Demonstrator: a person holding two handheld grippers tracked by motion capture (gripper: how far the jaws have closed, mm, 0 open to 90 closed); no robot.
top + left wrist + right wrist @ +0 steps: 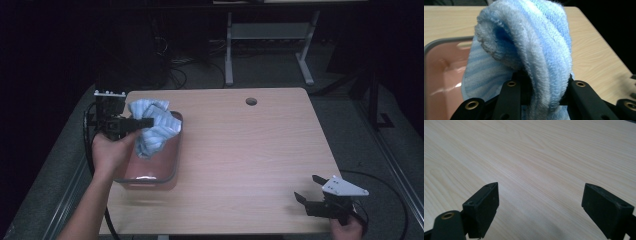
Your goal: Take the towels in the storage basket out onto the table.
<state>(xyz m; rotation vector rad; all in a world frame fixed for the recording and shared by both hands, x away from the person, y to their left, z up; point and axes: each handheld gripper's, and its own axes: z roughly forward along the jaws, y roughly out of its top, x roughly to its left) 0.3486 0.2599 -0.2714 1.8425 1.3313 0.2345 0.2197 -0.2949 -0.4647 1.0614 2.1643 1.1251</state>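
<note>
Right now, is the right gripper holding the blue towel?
No, the right gripper is open over bare table; the left gripper holds the towel.

Bare table point(250, 150) right of the bin point(172, 167).

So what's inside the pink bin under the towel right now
The pink bin shows a bare, shiny pink floor near its front. The blue striped towel, held by the left gripper, hangs over the far part and covers what lies there.

The left gripper point(145, 121) clamps a blue striped towel point(152, 127) above a pink tub point(172, 165) at the table's point(250, 150) left edge. The right gripper point(309, 189), jaws apart, rests at the near right corner.
</note>
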